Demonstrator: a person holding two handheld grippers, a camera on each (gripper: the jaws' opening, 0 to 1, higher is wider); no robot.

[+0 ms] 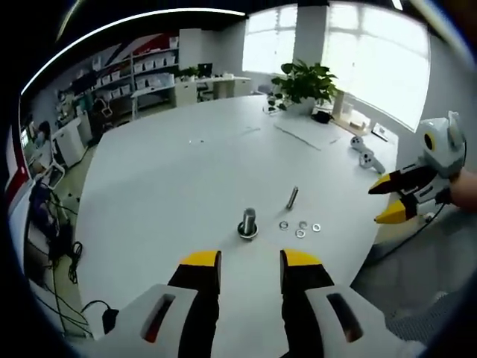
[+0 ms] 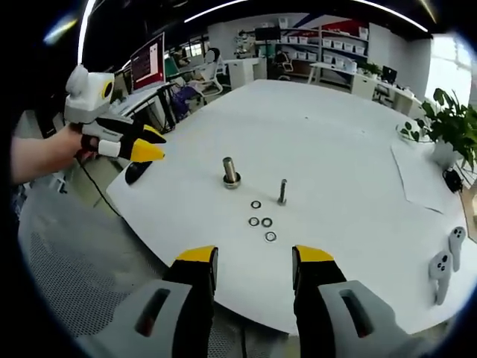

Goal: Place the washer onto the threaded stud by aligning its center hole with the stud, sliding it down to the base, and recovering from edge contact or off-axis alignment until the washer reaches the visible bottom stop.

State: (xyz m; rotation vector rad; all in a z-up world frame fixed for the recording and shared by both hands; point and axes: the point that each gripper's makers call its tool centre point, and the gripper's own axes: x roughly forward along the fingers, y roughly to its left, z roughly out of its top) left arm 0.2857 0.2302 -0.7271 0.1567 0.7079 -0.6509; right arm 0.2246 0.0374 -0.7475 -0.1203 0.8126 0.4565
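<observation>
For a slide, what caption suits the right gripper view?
Open right gripper faces four washers and two upright studs on a white table.

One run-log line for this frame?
phase: pre-grasp | left gripper: open, empty | right gripper: open, empty | washers: four loose on table | stud: upright, bare

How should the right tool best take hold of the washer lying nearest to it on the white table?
The small flat metal washer lies flat on the white table, apart from its neighbours. Probably grip its outer rim on two opposite sides, coming from above with the open right tool. It is very thin, so a sideways approach would likely only push it. The upright threaded stud stands just beyond.
</observation>
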